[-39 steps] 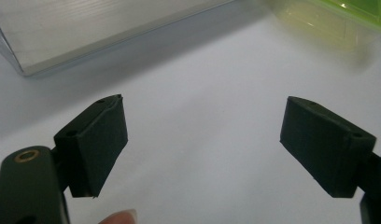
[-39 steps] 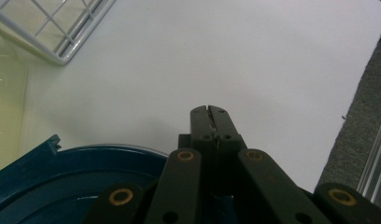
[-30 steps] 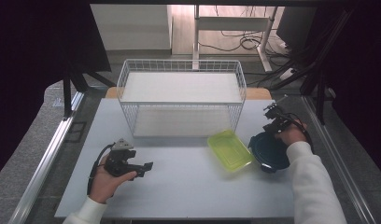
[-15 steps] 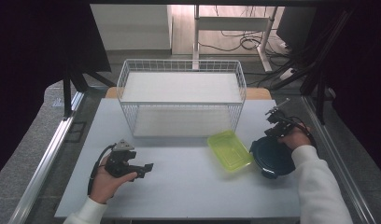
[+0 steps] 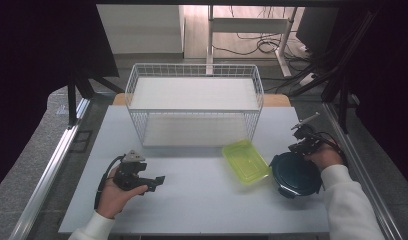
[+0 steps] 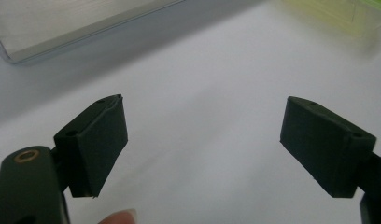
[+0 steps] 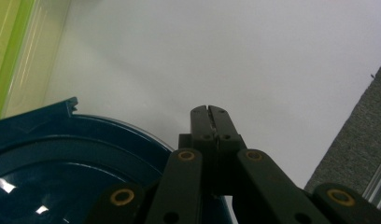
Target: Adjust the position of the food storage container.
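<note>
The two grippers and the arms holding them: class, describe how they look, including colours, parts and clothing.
The left gripper and the right gripper are black metal linkages with brass-coloured pivots and blocky dark pads. A grey three-cornered plate tops the left one; black cables trail from both. Both sleeves are white.

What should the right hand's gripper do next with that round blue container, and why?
Probably open its jaws. The right gripper is shut with nothing between its pads, just beside the blue container, so it cannot take the rim until it opens.

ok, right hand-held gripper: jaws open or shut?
Shut. In the right gripper view the right hand-held gripper has its two black jaws pressed together with nothing between them, beside the blue round lid.
</note>
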### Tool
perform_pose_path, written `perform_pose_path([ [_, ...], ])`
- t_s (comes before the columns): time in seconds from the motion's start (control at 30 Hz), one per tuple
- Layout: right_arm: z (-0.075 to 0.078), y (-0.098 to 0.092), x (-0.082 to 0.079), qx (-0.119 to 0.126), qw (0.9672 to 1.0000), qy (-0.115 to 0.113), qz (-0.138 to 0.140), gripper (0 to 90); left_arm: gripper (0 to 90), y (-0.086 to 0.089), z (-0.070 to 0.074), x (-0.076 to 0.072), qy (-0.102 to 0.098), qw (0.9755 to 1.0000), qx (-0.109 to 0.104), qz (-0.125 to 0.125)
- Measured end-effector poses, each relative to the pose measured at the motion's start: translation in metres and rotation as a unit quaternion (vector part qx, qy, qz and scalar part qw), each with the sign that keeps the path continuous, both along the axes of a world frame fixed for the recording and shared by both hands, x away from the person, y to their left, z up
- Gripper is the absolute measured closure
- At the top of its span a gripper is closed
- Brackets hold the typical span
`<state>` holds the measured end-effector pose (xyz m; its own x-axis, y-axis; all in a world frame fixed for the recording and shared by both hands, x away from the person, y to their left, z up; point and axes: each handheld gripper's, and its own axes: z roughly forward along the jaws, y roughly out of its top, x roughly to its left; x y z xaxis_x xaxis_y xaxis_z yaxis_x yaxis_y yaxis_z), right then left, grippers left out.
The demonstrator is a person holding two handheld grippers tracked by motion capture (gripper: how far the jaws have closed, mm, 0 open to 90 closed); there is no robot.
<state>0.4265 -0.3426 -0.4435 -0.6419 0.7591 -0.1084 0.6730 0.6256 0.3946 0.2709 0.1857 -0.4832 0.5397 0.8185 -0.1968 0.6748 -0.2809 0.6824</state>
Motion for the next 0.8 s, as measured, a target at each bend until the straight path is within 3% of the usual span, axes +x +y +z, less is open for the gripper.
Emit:
perform_pose_path([
  [0.47,0.001,-0.016,-0.024,-0.004,1.0000,-0.004,0.008,89.6,14.5,-0.003,-0.002,0.000,0.005,1.0000,0.002,-0.003],
  [0.8,0.000,-0.030,-0.045,0.009,0.9999,-0.009,-0.003,89.6,14.5,-0.005,-0.003,0.000,0.007,0.9999,0.004,-0.007],
])
